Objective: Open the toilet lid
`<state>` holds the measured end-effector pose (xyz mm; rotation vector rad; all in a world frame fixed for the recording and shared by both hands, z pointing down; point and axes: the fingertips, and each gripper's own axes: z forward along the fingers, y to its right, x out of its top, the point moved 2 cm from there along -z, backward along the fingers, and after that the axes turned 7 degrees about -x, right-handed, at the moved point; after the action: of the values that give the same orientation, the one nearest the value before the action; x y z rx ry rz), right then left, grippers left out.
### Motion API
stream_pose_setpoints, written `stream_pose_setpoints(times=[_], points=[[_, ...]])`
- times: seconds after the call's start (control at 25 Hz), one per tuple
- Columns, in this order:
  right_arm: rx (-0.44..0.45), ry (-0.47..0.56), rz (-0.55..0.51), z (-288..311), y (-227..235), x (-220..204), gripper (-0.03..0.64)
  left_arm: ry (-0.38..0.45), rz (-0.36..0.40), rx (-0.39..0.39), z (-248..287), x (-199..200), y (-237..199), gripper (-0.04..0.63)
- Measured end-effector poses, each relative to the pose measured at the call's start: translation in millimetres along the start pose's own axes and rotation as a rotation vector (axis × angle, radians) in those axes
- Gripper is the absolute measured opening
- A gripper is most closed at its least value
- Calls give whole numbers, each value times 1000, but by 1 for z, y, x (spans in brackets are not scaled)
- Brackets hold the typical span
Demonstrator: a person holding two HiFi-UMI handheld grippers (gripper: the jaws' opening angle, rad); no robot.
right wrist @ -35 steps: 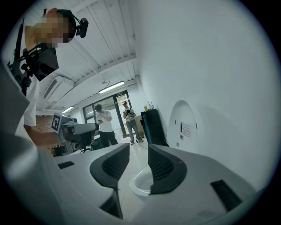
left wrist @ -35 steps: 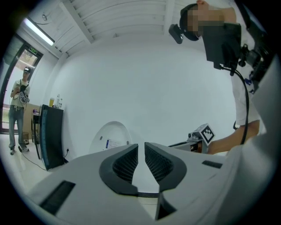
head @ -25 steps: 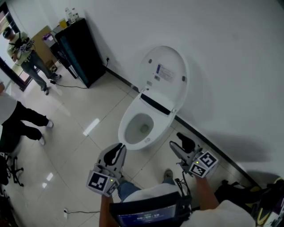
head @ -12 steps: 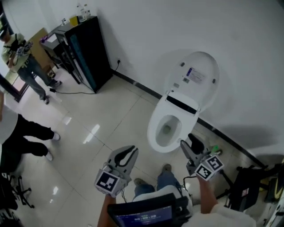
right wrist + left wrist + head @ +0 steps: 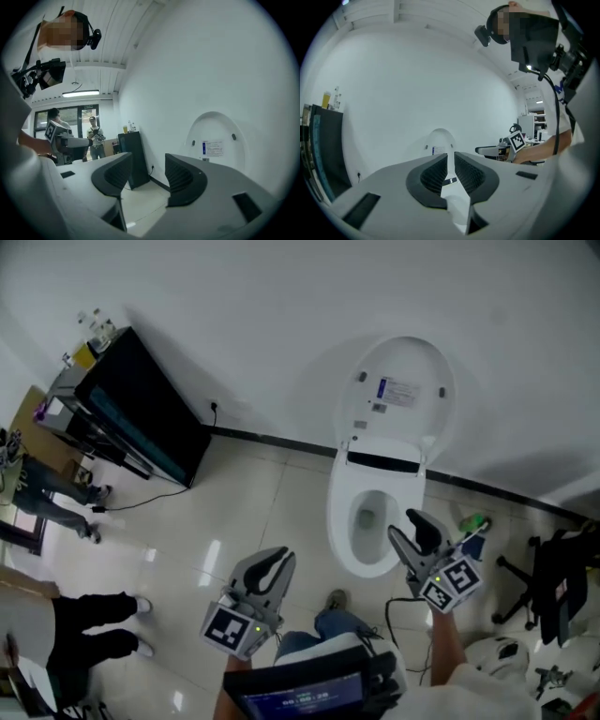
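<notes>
The white toilet's lid (image 5: 398,390) stands upright against the wall, and the bowl (image 5: 370,521) below it is uncovered. My left gripper (image 5: 270,566) hangs over the floor tiles left of the bowl, touching nothing. Its jaws are a narrow slit apart, and the lid (image 5: 439,143) shows through that slit past the left gripper (image 5: 451,157). My right gripper (image 5: 420,526) hovers at the bowl's right front edge, open and empty. In the right gripper view the lid (image 5: 215,136) rises to the right of the right gripper (image 5: 149,161).
A black cabinet (image 5: 141,418) stands against the wall at the left, with a cable on the floor beside it. People (image 5: 56,488) stand at the far left. A green item (image 5: 473,521) lies right of the bowl, and a black chair base (image 5: 553,587) sits further right.
The head view has swung, so the toilet now sits upright in the picture's right half. Both grippers moved with it. The lid stays up throughout.
</notes>
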<state>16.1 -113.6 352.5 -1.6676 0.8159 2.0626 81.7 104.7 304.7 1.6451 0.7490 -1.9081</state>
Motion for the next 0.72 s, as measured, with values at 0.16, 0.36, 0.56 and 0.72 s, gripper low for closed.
stream_pose_setpoints(times=[0.16, 0.36, 0.56, 0.72], points=[[-49, -10, -88, 23, -5, 28, 205, -1, -4, -85, 15, 10, -46, 41], [-159, -68, -331, 62, 30, 77, 206, -28, 29, -244, 55, 12, -107, 41], [-295, -318, -664, 131, 94, 133, 238, -26, 96, -429, 97, 22, -164, 41], [-299, -495, -865, 212, 142, 175, 283, -61, 122, -552, 128, 23, -201, 41]])
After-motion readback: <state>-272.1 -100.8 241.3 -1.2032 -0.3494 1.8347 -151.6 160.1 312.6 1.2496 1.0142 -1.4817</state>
